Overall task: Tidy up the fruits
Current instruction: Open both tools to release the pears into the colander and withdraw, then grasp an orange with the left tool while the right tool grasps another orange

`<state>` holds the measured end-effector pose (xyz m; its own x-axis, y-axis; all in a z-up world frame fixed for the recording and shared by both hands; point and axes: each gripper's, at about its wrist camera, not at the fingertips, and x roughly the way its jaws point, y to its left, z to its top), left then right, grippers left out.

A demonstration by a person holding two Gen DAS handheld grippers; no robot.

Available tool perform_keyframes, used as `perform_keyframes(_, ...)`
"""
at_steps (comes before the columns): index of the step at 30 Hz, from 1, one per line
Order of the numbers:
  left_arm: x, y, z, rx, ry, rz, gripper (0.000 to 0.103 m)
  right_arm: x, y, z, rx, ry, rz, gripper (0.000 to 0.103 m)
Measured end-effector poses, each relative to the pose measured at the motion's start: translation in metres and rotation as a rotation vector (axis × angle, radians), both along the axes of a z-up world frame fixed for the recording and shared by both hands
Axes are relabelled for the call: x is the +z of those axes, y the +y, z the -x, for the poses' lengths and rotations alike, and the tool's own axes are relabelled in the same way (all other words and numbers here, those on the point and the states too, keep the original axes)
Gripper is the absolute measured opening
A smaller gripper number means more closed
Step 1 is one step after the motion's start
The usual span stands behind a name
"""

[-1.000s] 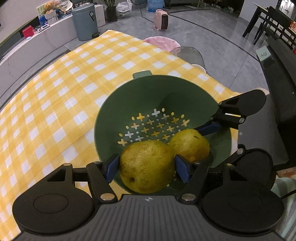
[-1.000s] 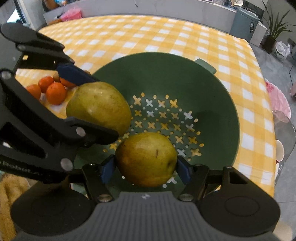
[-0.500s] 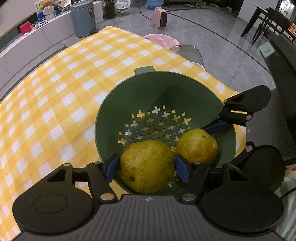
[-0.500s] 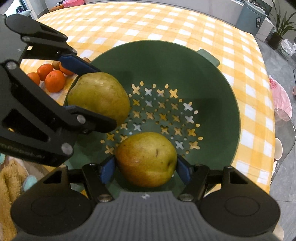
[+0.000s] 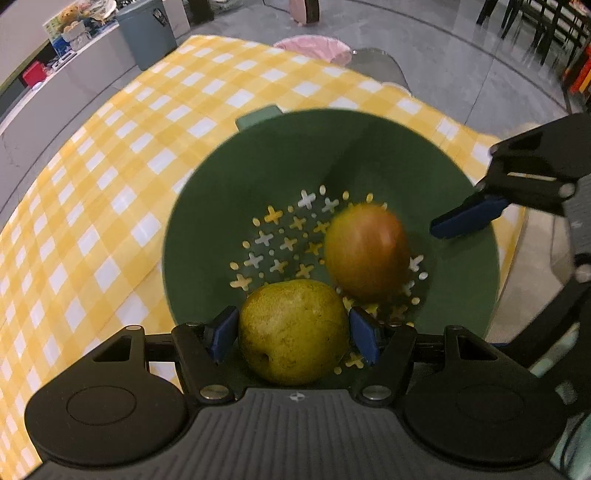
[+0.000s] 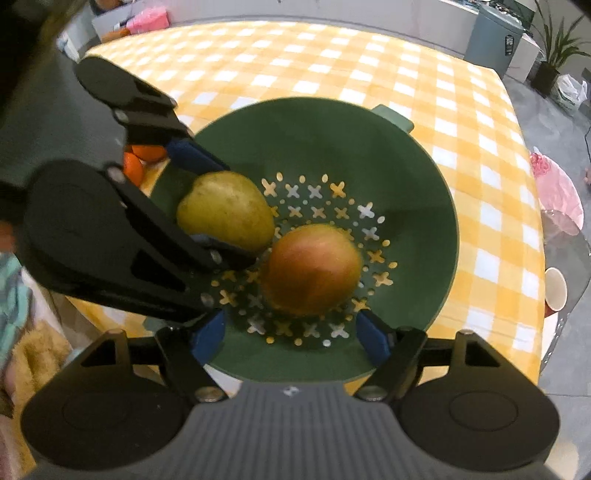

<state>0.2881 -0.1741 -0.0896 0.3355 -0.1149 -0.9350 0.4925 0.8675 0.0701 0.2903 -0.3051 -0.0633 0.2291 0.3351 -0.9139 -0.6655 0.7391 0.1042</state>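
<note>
Nothing legible anywhere I look; the small mark on my left gripper's (image 5: 293, 328) housing and the panel on the grey bin (image 6: 493, 35) are too blurred to read

matt plastic colander (image 5: 369, 147), speckled pears (image 5: 291, 332), checked cloth (image 5: 110, 184)

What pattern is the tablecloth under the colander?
Yellow and white checks on the tablecloth, clearest in the right wrist view.

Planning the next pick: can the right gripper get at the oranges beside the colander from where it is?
Probably not directly: the oranges lie outside the green colander, and the left gripper, shut on its pear, stands between them and the open right gripper.
</note>
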Motion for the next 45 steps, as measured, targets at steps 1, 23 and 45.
perform_keyframes(1,-0.001,0.000,0.000,0.000,-0.004,-0.004,0.075,0.001,0.000,0.002,-0.001,-0.016,0.000,0.074)
perform_keyframes(23,0.035,0.006,0.009,0.011,-0.092,0.060,0.089,0.027,-0.012,0.038,-0.123,-0.093,-0.067,0.080)
perform_keyframes(45,0.123,0.110,0.121,0.106,-0.397,0.267,0.089,0.051,0.008,0.113,-0.522,-0.304,-0.354,0.082)
